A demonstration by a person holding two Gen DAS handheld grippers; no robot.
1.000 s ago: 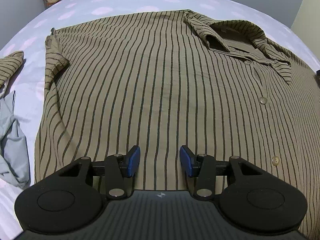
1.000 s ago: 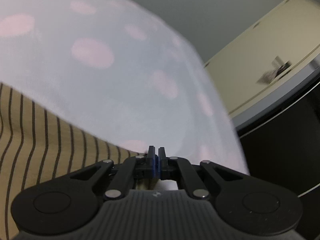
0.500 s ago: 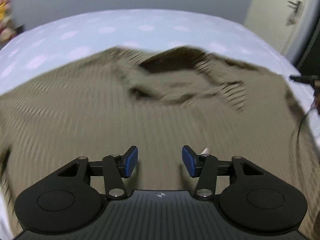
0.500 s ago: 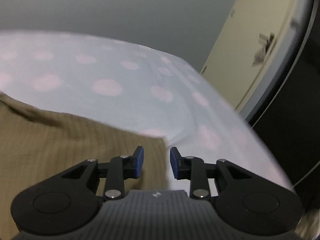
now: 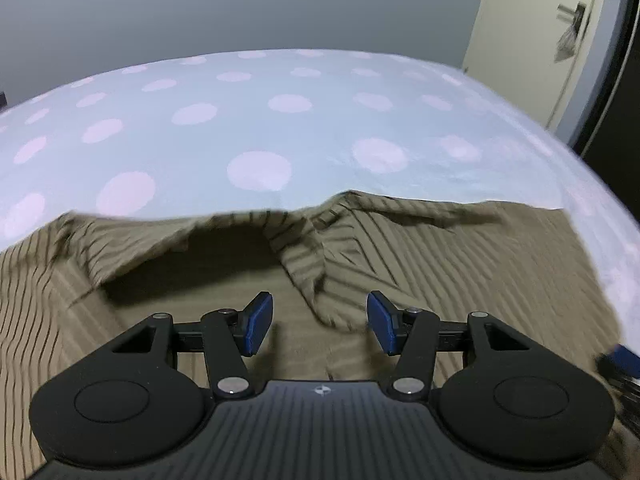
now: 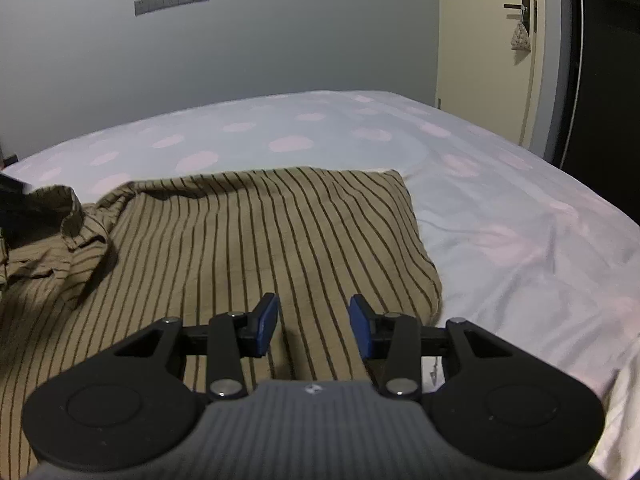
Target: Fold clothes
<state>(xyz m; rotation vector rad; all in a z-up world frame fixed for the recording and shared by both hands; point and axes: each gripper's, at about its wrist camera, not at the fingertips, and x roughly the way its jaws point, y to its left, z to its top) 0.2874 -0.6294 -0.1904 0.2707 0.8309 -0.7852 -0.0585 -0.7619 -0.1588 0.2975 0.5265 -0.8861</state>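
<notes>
A tan shirt with dark stripes (image 6: pixel 256 240) lies spread on the bed. In the left wrist view its collar (image 5: pixel 304 256) lies just ahead of my left gripper (image 5: pixel 320 322), which is open and empty low over the shirt (image 5: pixel 460 264). My right gripper (image 6: pixel 313 327) is open and empty over the shirt's right shoulder area, close to its folded right edge (image 6: pixel 420 248). The collar (image 6: pixel 76 220) shows at the left of the right wrist view. The right gripper's blue tip (image 5: pixel 622 354) shows at the right edge of the left wrist view.
The bed has a pale blue sheet with pink dots (image 5: pixel 260 128), also seen in the right wrist view (image 6: pixel 520 220). A grey wall (image 6: pixel 280 40) stands behind the bed. A cream door (image 6: pixel 488 40) with a handle is at the far right.
My right gripper has opened and let go of the shirt edge, then swung left over the shirt. My left gripper has moved up from the shirt's body to the collar, still open.
</notes>
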